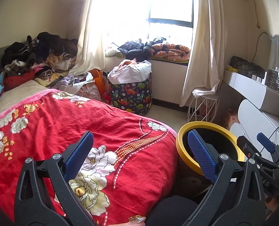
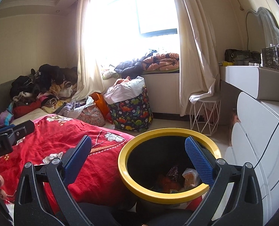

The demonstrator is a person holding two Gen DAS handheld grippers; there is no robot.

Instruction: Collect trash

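I am looking at the bin (image 2: 163,167), a black one with a yellow rim, standing on the floor just beside the foot of the bed, between the bed and the white drawers (image 2: 252,141). Inside it, wrappers (image 2: 190,177) and other scraps are lying at the bottom, so by my reading part of the collecting is done.

My right gripper (image 2: 139,158) is hovering above the bin's mouth with its blue pads spread wide and nothing between them. My left gripper (image 1: 139,156) is hanging over the red flowered blanket (image 1: 64,122), its jaws also wide apart and empty, with the bin's rim showing just past its right pad.

I am judging the step in hand to be finding the next piece. On the blanket I am seeing no clear litter; something shiny and crinkled (image 1: 136,219) is peeking in at the bottom edge of the left view, but I cannot tell what it is. To do this well, I would be sweeping the cameras slowly over the blanket and the floor by the dinosaur-print hamper (image 2: 131,113) rather than grabbing at cloth. When closing on a thin wrapper, I would be pinching it alone and not a fold of blanket with it, then carrying it well over the rim before letting go.
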